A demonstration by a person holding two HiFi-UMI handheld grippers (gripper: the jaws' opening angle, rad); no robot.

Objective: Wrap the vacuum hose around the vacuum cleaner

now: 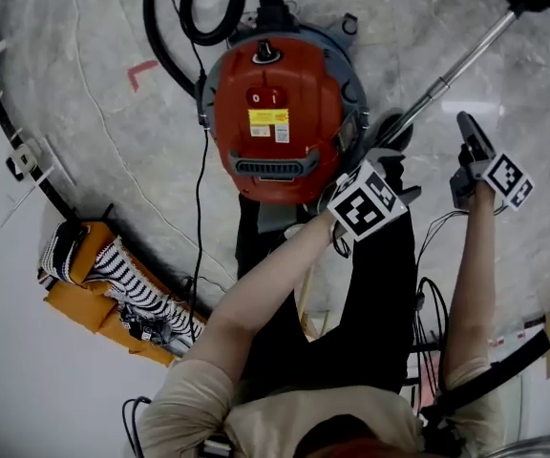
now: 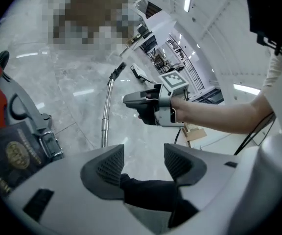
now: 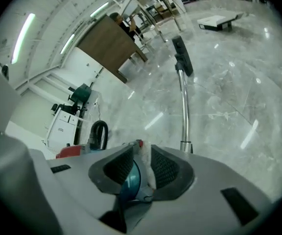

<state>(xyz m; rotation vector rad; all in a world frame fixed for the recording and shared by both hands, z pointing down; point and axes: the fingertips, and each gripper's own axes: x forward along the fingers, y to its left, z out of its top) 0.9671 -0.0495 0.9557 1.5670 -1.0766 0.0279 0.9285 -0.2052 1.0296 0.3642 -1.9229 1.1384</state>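
Note:
The red vacuum cleaner (image 1: 275, 113) stands on the marble floor straight ahead of me. Its black hose (image 1: 208, 8) loops on the floor behind it. The metal wand (image 1: 447, 74) slants away to the right and ends in the black floor head (image 1: 539, 3). My left gripper (image 1: 390, 156) hovers just right of the vacuum, open (image 2: 143, 163), with only a dark trouser leg showing below its jaws. My right gripper (image 1: 471, 132) is raised farther right, apart from the wand. Its jaws (image 3: 142, 168) stand narrow but apart; a blurred teal and white shape shows through the gap.
An orange and striped bundle (image 1: 113, 284) lies at the left by a curved black rail (image 1: 27, 151). A thin black cable (image 1: 199, 218) runs from the vacuum toward me. A white machine (image 3: 65, 124) and a wooden table (image 3: 106, 45) stand farther off.

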